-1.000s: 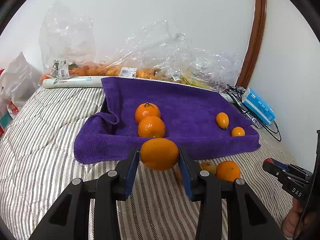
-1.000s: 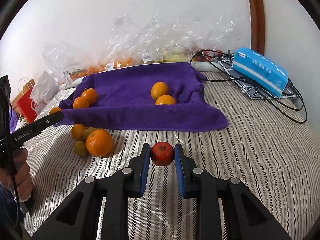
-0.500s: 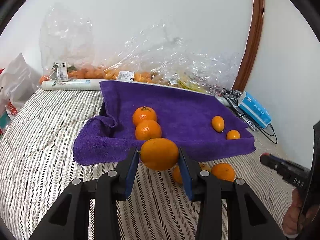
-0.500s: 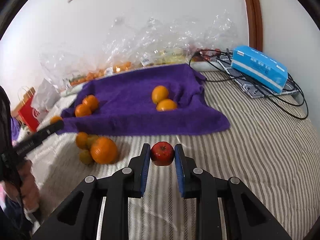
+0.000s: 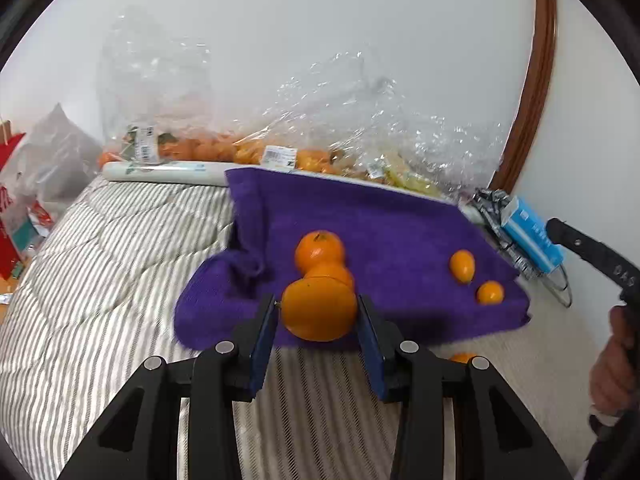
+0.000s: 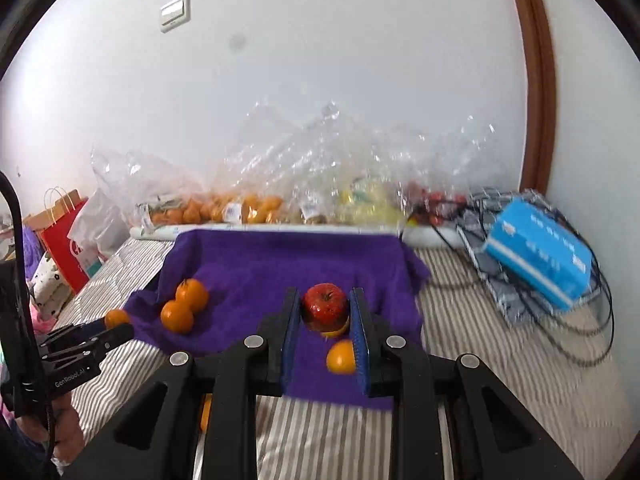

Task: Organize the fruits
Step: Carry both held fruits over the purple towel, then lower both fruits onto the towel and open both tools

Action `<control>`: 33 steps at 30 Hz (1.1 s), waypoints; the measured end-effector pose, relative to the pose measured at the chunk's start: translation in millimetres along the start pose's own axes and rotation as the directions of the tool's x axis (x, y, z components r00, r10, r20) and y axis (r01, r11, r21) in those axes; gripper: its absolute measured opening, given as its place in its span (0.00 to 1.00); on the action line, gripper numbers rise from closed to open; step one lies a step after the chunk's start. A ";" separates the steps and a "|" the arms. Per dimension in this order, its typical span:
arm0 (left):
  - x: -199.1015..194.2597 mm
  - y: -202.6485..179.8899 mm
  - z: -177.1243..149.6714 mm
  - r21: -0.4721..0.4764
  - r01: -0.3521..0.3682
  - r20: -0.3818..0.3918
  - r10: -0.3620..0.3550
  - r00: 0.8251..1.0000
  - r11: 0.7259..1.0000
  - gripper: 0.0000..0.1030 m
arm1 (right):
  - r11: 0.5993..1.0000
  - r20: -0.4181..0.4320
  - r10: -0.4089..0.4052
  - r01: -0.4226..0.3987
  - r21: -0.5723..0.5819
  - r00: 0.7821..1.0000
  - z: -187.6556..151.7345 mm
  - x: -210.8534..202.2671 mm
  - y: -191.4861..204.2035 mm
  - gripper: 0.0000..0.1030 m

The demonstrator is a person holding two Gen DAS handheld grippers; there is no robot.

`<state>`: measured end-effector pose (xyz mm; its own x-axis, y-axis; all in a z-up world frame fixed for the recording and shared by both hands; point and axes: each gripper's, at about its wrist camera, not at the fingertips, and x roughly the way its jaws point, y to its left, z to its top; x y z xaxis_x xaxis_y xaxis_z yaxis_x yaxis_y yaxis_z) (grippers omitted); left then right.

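While my left gripper [image 5: 318, 314] is clamped on a large orange [image 5: 319, 309], both blue pads pressing its sides, that fruit hangs above the near edge of the purple towel [image 5: 384, 224]. My right gripper [image 6: 325, 320] is likewise closed on a red apple [image 6: 324, 306], held over the towel's front half; its stem dimple faces up and towards the camera.

On the towel, seen from the left wrist, two oranges [image 5: 320, 249] sit touching each other, one behind the other, directly beyond the held orange. Two smaller oval fruits [image 5: 462, 266] lie near each other, apart, towards the towel's right edge. From the right wrist, one small fruit [image 6: 341, 357] shows between my pads below the apple, and another is mostly hidden behind the apple. A further orange [image 5: 462, 357] peeks out on the bedding below the towel's front edge, partly hidden by my left gripper.

The towel is spread over a striped quilt [image 5: 100, 264], its left front corner rumpled. Behind it, against the white wall, clear plastic bags [image 5: 320, 120] hold more orange and yellow fruit. A blue box [image 6: 538, 260] rests on black cables at the right. A red paper bag [image 6: 66, 236] stands at the far left. A light switch [image 6: 175, 13] is mounted on the wall.
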<state>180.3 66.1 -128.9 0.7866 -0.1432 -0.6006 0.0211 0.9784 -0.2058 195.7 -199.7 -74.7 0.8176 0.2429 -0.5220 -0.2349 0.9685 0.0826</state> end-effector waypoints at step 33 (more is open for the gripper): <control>82.2 -50.1 19.7 0.033 0.085 -0.050 -0.083 0.995 0.996 0.37 | 0.997 -0.209 -0.040 0.054 0.062 0.977 -29.2 97.6 -42.7 0.25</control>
<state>256.0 8.2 -152.7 0.7502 -0.2311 -0.6195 0.1081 0.9672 -0.2300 270.2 -219.0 -154.0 0.6987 0.1875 -0.6905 -0.1573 0.9817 0.1073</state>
